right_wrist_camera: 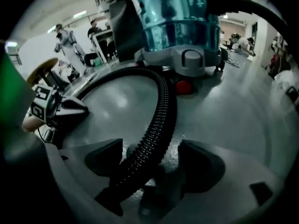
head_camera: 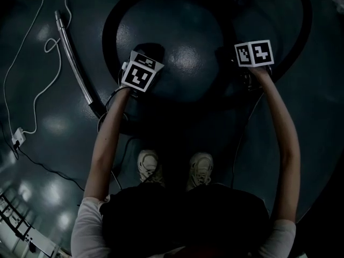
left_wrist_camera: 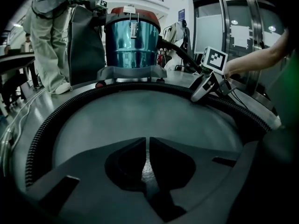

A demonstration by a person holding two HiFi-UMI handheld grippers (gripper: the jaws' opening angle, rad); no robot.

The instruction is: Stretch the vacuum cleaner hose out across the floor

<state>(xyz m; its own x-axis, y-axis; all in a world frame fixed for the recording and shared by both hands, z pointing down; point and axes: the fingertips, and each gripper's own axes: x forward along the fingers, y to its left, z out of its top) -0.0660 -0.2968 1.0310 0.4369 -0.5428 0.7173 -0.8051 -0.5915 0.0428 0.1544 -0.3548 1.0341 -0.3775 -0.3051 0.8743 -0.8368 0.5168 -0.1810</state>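
The black ribbed vacuum hose (head_camera: 110,34) lies in a wide loop on the dark floor, with its metal wand (head_camera: 72,63) at the left. It runs to the blue canister vacuum (left_wrist_camera: 132,41). My left gripper (head_camera: 148,51) hangs inside the loop's left part, and its jaws (left_wrist_camera: 147,141) are shut with only floor showing behind them. My right gripper (head_camera: 248,69) is at the loop's right side. In the right gripper view its jaws (right_wrist_camera: 150,146) stand wide open, with the hose (right_wrist_camera: 161,111) lying between them and the pads clear of it.
A white cable (head_camera: 32,90) snakes along the left to a plug block (head_camera: 18,137). My shoes (head_camera: 149,165) stand just behind the loop. A person's legs (left_wrist_camera: 51,45) stand beside the vacuum, and glass doors (left_wrist_camera: 243,31) rise at the right.
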